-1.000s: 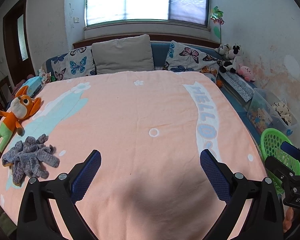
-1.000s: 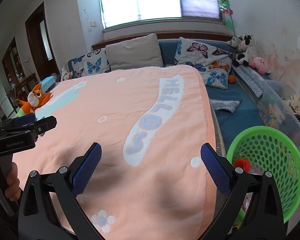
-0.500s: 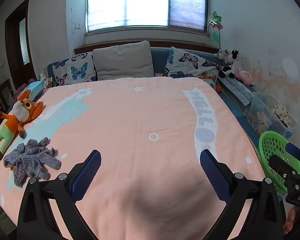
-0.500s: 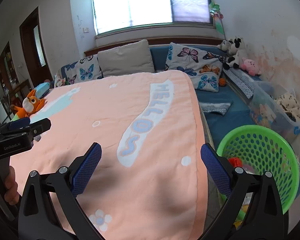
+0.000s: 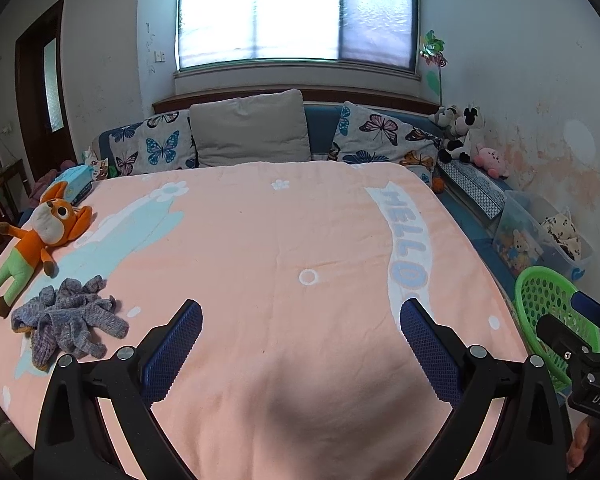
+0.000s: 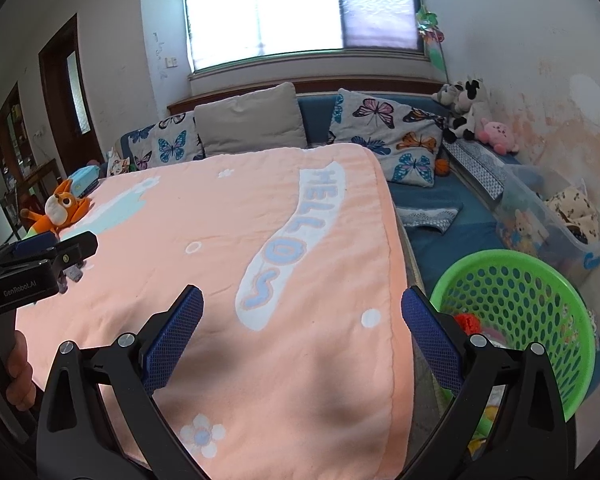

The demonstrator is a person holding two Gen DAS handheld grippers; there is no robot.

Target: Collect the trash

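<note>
A green perforated basket (image 6: 516, 316) stands on the floor at the bed's right side, with red and yellow scraps inside; its rim also shows in the left wrist view as the basket (image 5: 548, 304). My right gripper (image 6: 302, 320) hangs open over the bed's near right corner, nothing between its fingers. My left gripper (image 5: 300, 332) is open above the peach blanket (image 5: 280, 248), empty. A crumpled grey knit cloth (image 5: 66, 320) lies on the blanket to the left of the left gripper.
An orange plush fox (image 5: 40, 240) lies at the bed's left edge. Butterfly and grey pillows (image 5: 248, 130) line the headboard. Plush toys (image 6: 468, 116) and a clear storage bin (image 6: 556, 220) stand along the right wall. A doorway (image 6: 70, 92) is at left.
Both grippers have pulled back and tilted up a little, so more of the window and wall shows. Both stay open and empty.
</note>
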